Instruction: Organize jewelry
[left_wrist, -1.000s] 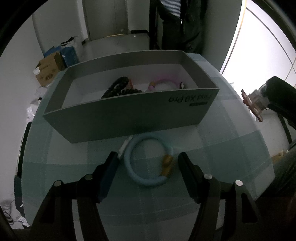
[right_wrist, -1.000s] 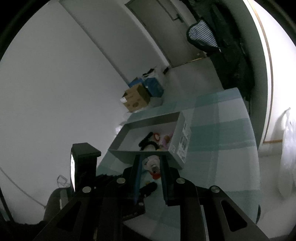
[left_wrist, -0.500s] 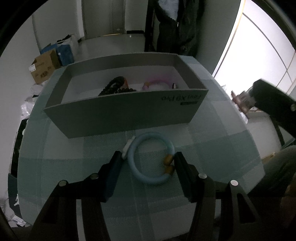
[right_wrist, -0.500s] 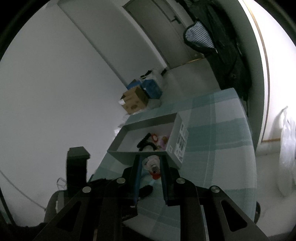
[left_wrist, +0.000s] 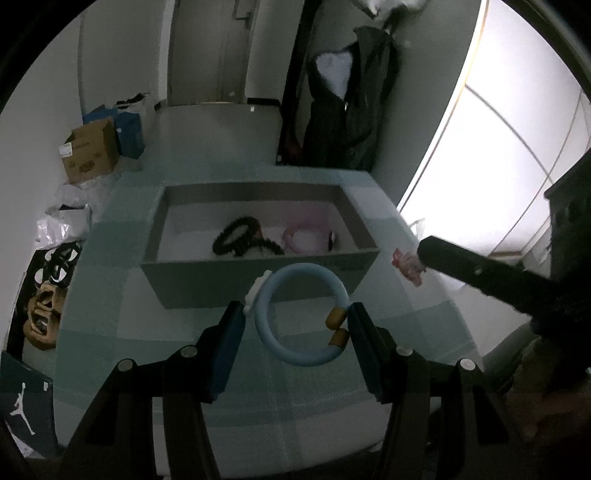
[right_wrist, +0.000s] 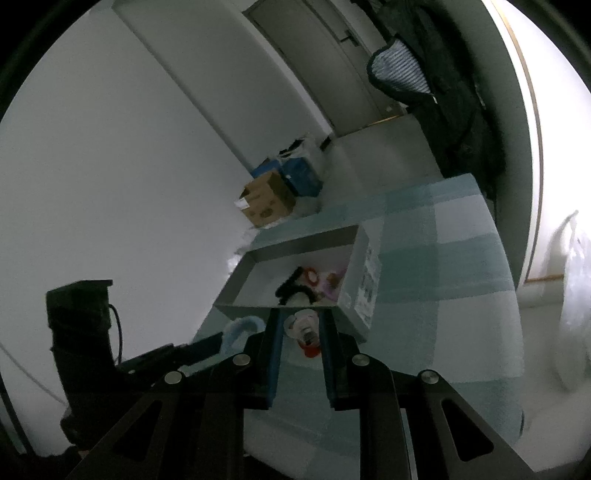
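My left gripper (left_wrist: 295, 317) is shut on a light blue ring bracelet (left_wrist: 301, 314) with two tan beads and a white charm, held above the table in front of the grey box (left_wrist: 258, 277). The box holds a black bead bracelet (left_wrist: 236, 240) and a pink bracelet (left_wrist: 308, 236). My right gripper (right_wrist: 301, 328) is shut on a small clear and red jewelry piece (right_wrist: 304, 330), held in the air near the box's corner (right_wrist: 354, 299). That piece also shows in the left wrist view (left_wrist: 406, 264). The blue bracelet shows in the right wrist view (right_wrist: 242, 326).
The table has a teal and white checked cloth (left_wrist: 332, 424). Cardboard boxes (left_wrist: 88, 151) and bags stand on the floor behind it. Dark coats (left_wrist: 347, 110) hang by the far wall. Shoes (left_wrist: 44, 314) lie on the floor at the left.
My left gripper has closed on the blue bracelet and lifted it off the table. My right gripper has kept its hold and moved closer to the box.
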